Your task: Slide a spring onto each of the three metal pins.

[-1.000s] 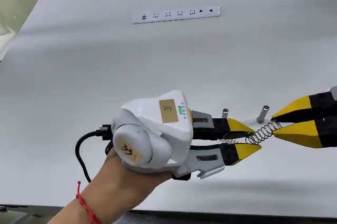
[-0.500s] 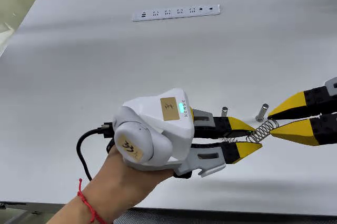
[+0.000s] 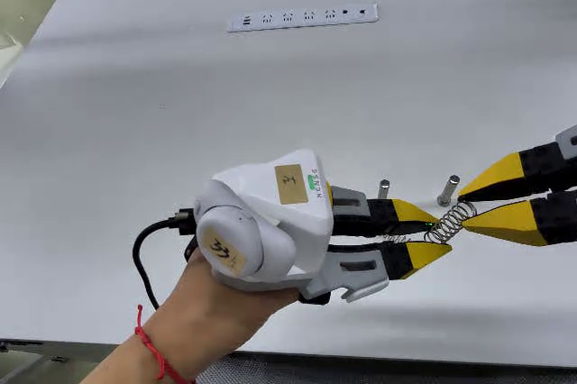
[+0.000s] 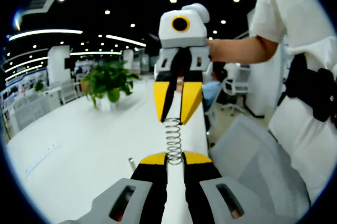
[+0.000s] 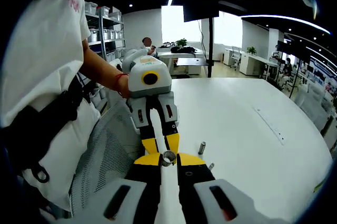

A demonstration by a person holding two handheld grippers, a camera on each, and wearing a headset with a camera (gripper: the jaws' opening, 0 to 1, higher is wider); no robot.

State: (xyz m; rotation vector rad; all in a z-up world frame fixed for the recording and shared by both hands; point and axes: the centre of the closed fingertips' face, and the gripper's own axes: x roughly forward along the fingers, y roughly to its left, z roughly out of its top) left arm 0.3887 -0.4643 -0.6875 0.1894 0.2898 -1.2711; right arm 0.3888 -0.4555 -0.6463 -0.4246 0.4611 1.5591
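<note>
**One spring held at both ends, two pins beside the fingertips**

One white workbench (image 3: pixel 180 132) carries everything. Two grippers meet above its near edge.

The left gripper (image 3: pixel 442 233) has a white body with one tan square sticker bearing a single handwritten mark. One round tan sticker on its back carries two handwritten figures. Neither can be read with certainty, and a short printed line beside the square sticker is too fine to make out. The hand (image 3: pixel 212 312) holding it wears one red cord at the wrist.

The right gripper (image 3: pixel 463 211) comes in from the opposite side, tip to tip with the left.

One white power strip (image 3: pixel 302 17) lies well beyond both sets of fingers. Its markings are too small to read.

One spring (image 3: pixel 451 220) bridges the two grippers. The left fingers (image 3: pixel 407 214) are drawn in to pinch its near end, and the right fingers (image 3: pixel 505 222) are pressed on its far end.

Two metal pins stand on the workbench just beyond the fingertips. One pin (image 3: pixel 384 189) is beside the left fingers. The other pin (image 3: pixel 448 191) is next to the right fingertips.
</note>
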